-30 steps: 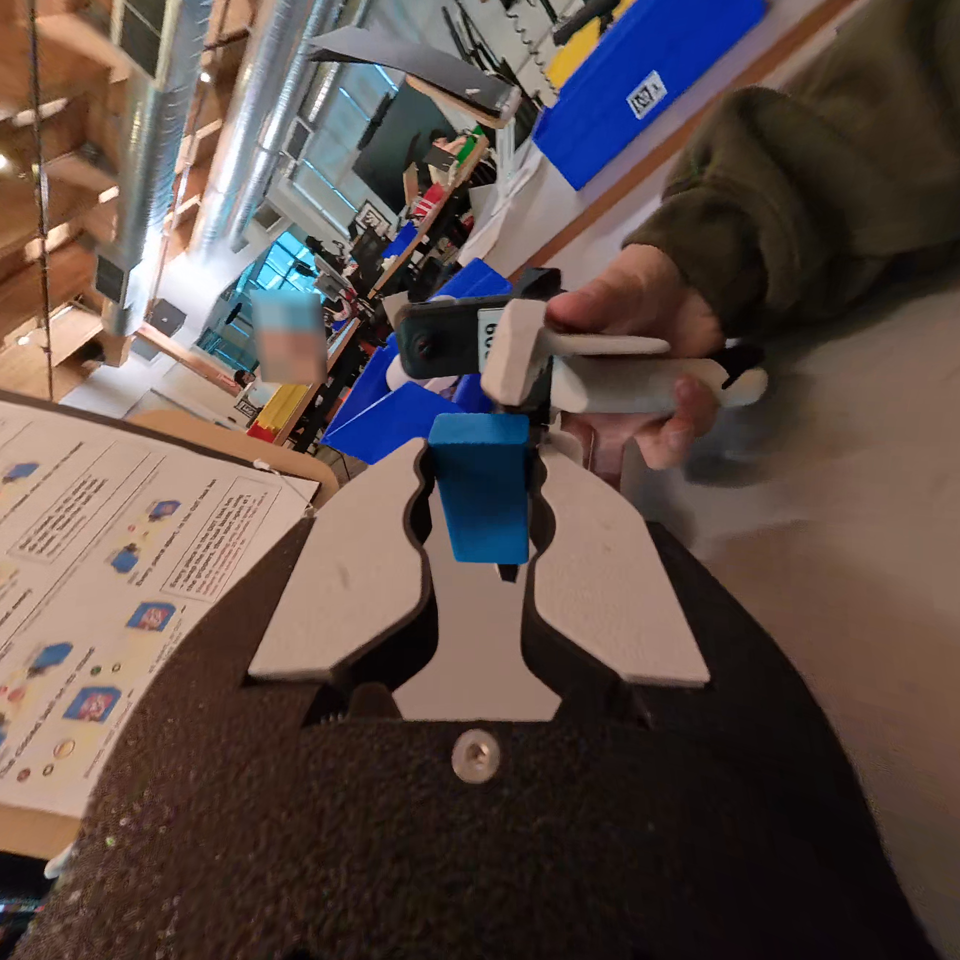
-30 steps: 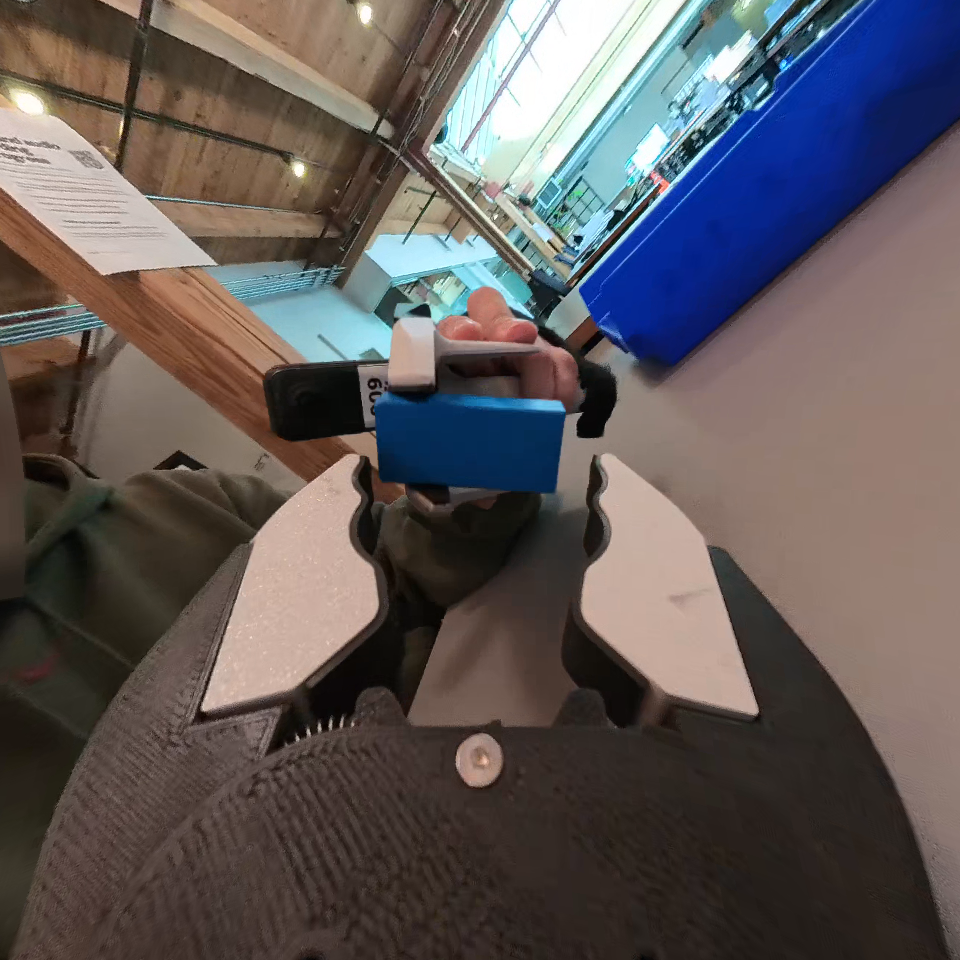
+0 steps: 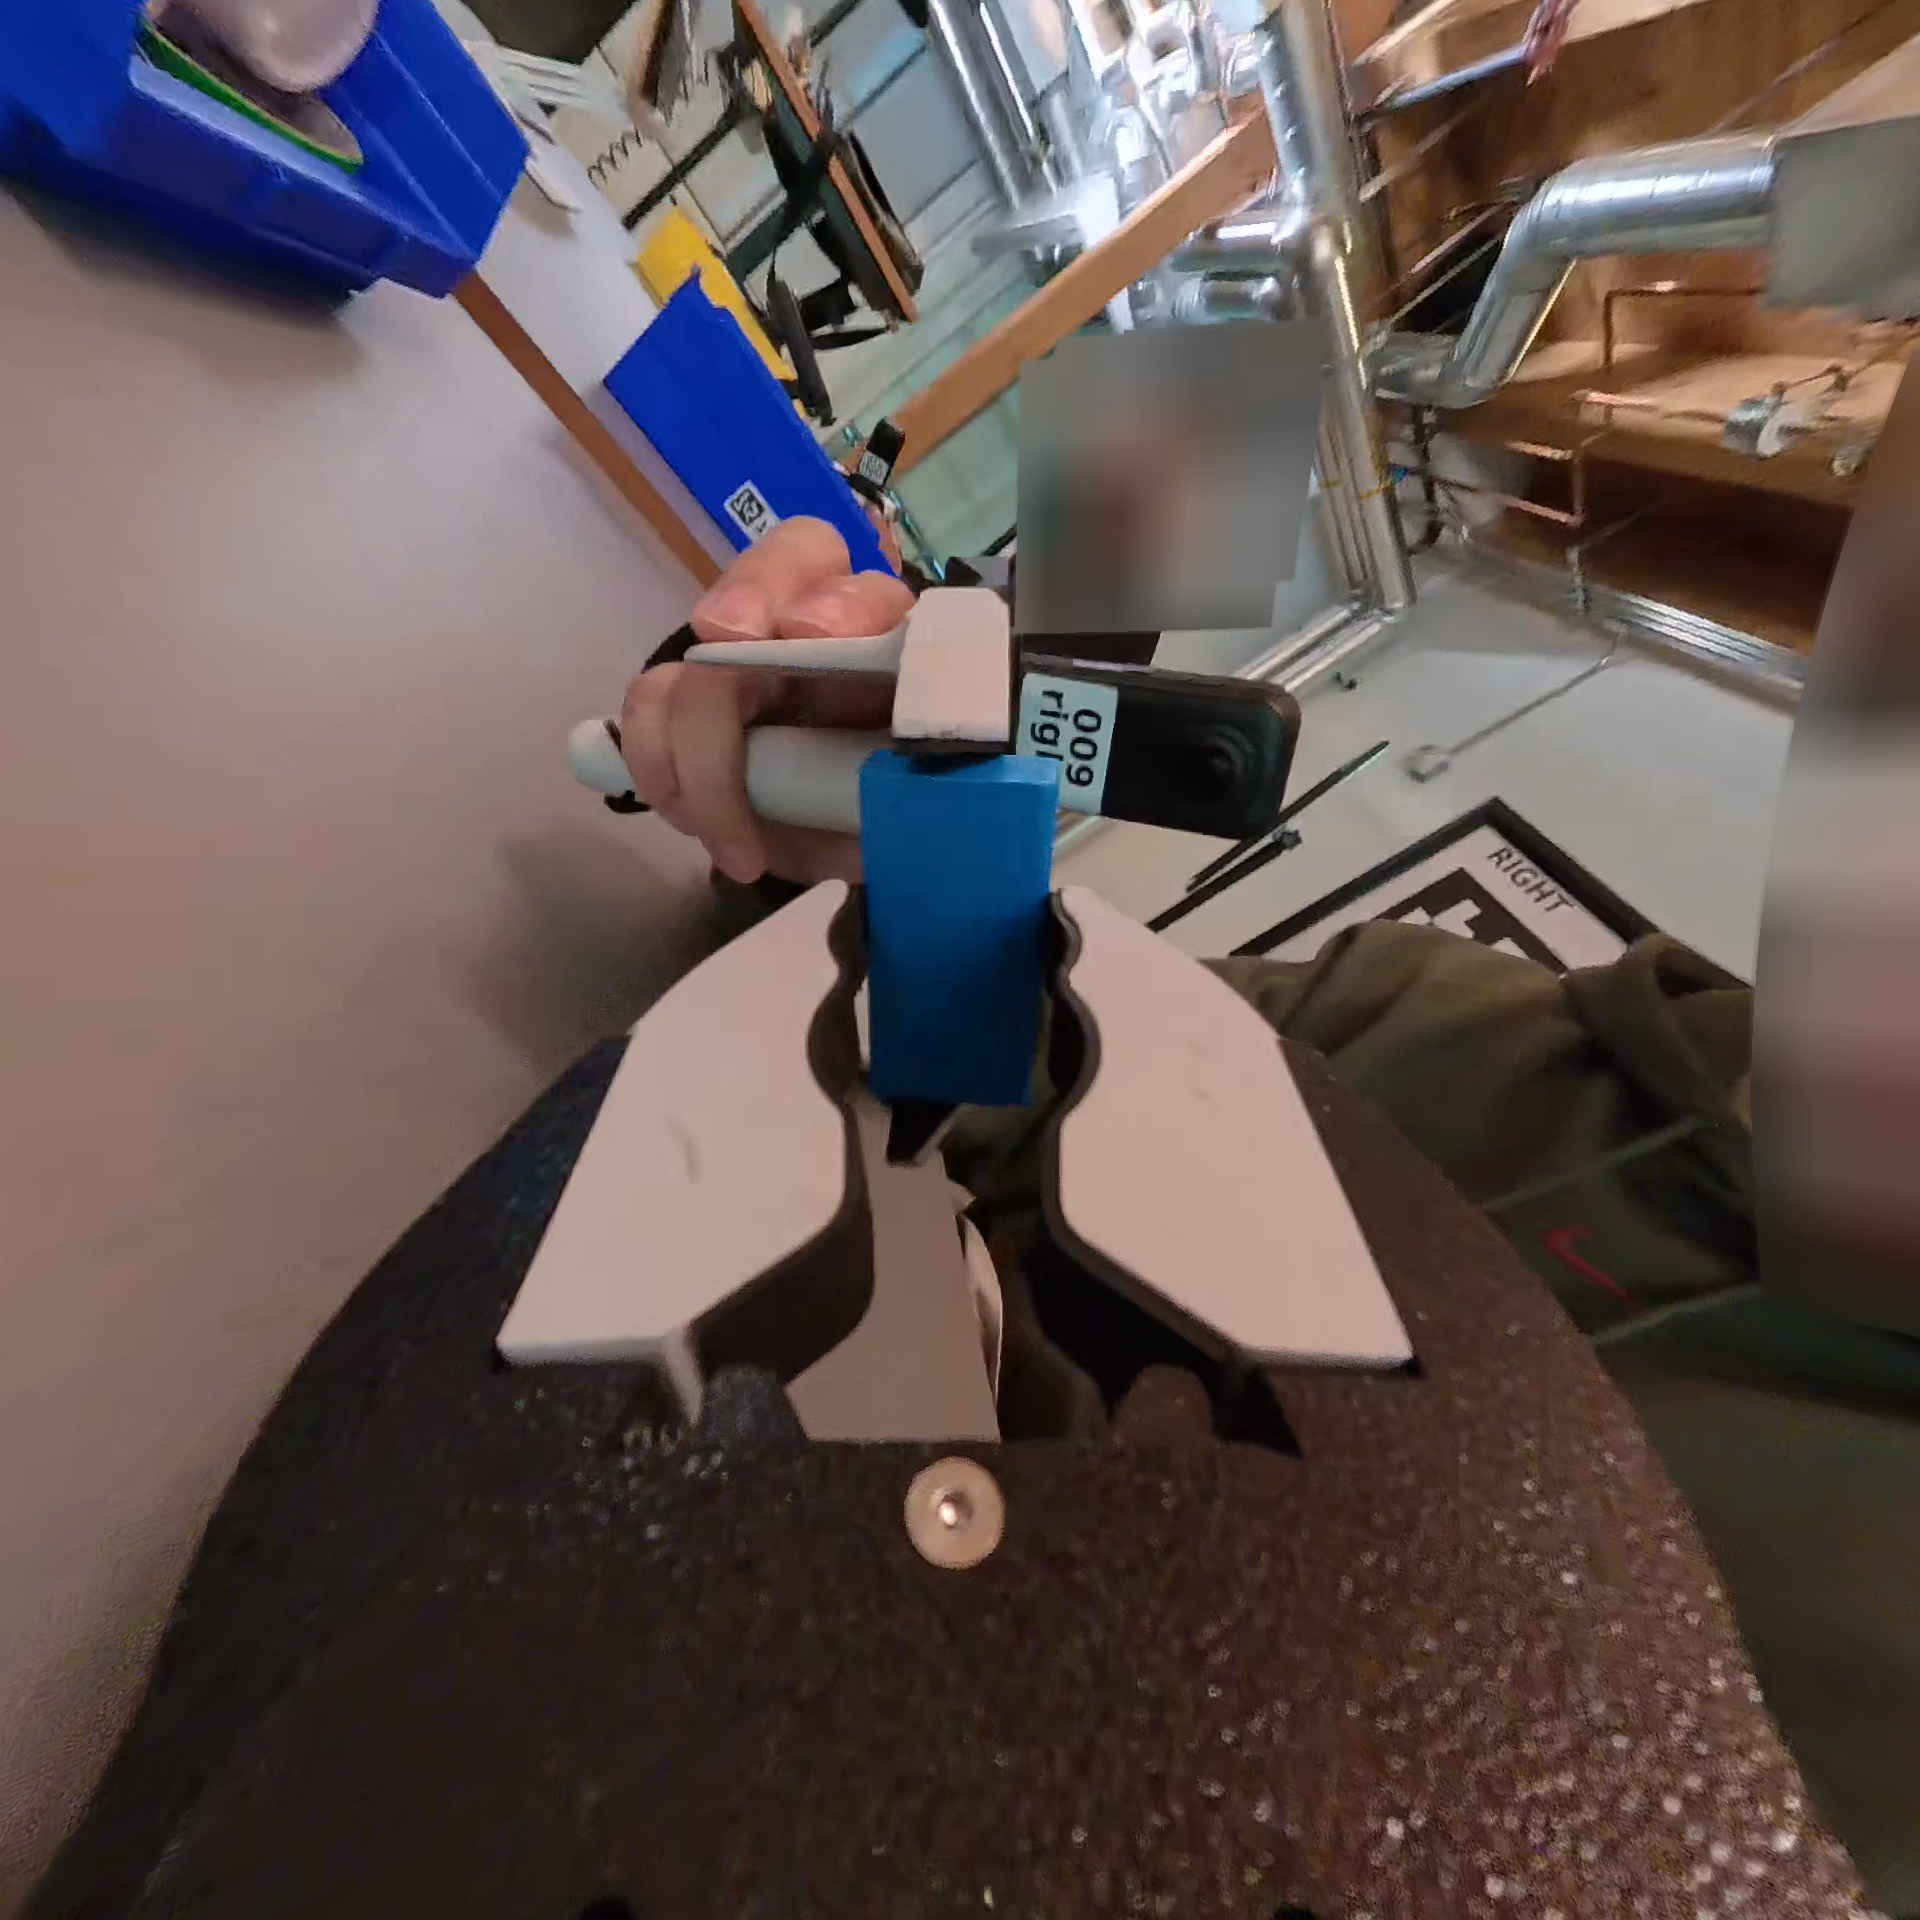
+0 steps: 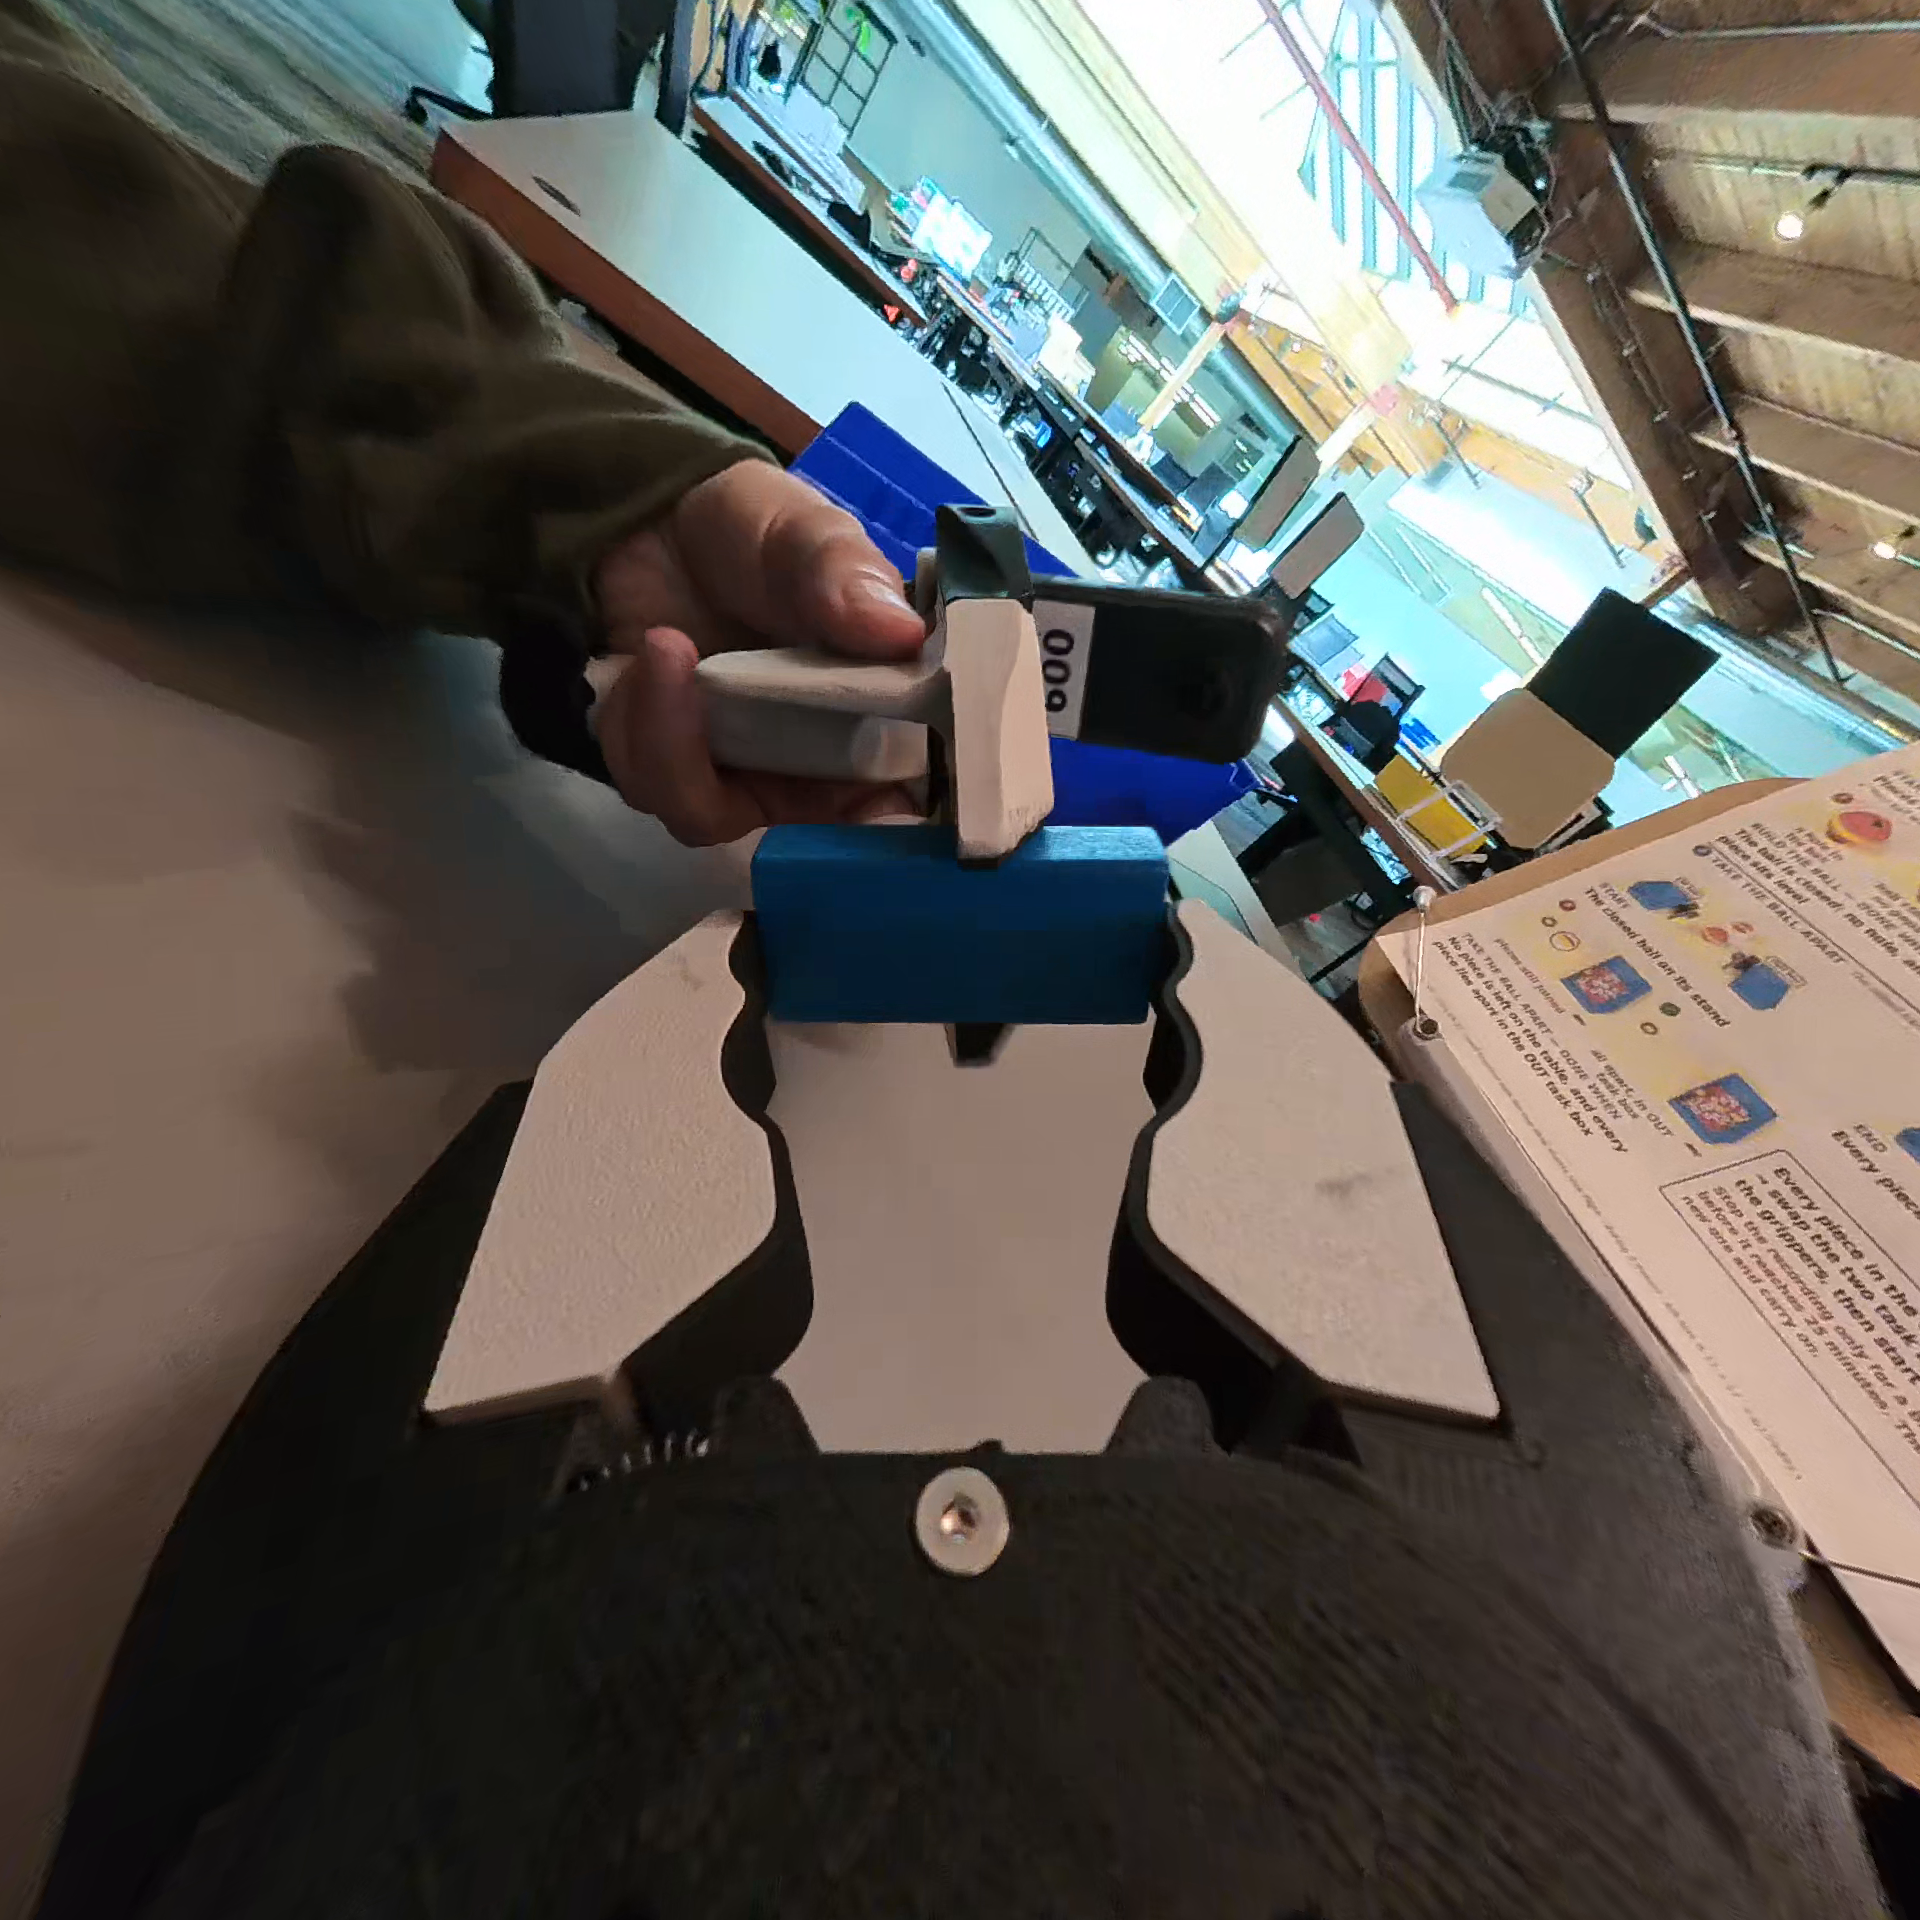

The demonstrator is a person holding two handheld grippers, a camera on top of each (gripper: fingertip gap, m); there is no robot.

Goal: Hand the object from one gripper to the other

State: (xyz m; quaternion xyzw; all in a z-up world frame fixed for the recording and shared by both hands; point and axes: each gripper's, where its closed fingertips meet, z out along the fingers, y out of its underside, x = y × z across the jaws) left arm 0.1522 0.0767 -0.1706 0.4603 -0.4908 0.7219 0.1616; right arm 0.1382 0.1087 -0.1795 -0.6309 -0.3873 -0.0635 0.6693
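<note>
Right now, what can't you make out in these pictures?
Left wrist view: the blue rectangular block hides most of the lower finger of the right gripper.
Right wrist view: it likewise hides that of the left gripper.
Left wrist view: the top edge cuts off the blue plastic bin; its contents are blurred.
Right wrist view: the printed paper sheet runs off the right edge.

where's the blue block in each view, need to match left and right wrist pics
Left wrist view: the blue block stands on end at centre, between the left claw fingers.
Right wrist view: the blue block lies crosswise at centre, spanning the right claw fingertips.
Shared landmark: the olive sleeve shows in both views.
</note>
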